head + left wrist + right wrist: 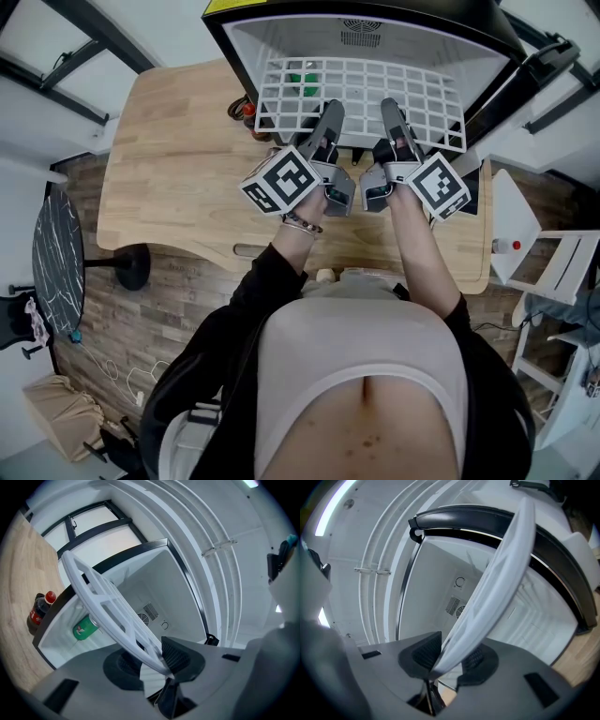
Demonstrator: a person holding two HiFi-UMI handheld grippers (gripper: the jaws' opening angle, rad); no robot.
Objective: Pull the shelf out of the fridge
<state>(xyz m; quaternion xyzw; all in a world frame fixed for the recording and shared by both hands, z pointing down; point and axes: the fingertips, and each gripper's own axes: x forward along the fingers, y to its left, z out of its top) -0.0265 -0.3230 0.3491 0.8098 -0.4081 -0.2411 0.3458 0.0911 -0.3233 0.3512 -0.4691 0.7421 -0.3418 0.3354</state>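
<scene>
The wooden table is recorded as bearing the mini fridge, with the fridge door swung open at the right of the cabinet in the head view. A round dark marble-patterned table is noted on the floor well to the left of the fridge, and a white rack well to its right. A cola bottle with a red cap is seen upright on the table just beside the fridge's left front corner. A green can is seen lying inside the fridge, beneath the shelf.

The bottle's red label and the can's white-and-red mark cannot be read.

The white grid shelf is found part-way out of the fridge mouth, its front edge projecting over the table. That front edge is gripped at two places. The left gripper is clamped on it left of centre, and the right gripper right of centre, with pads pressed on both faces of the rim.
</scene>
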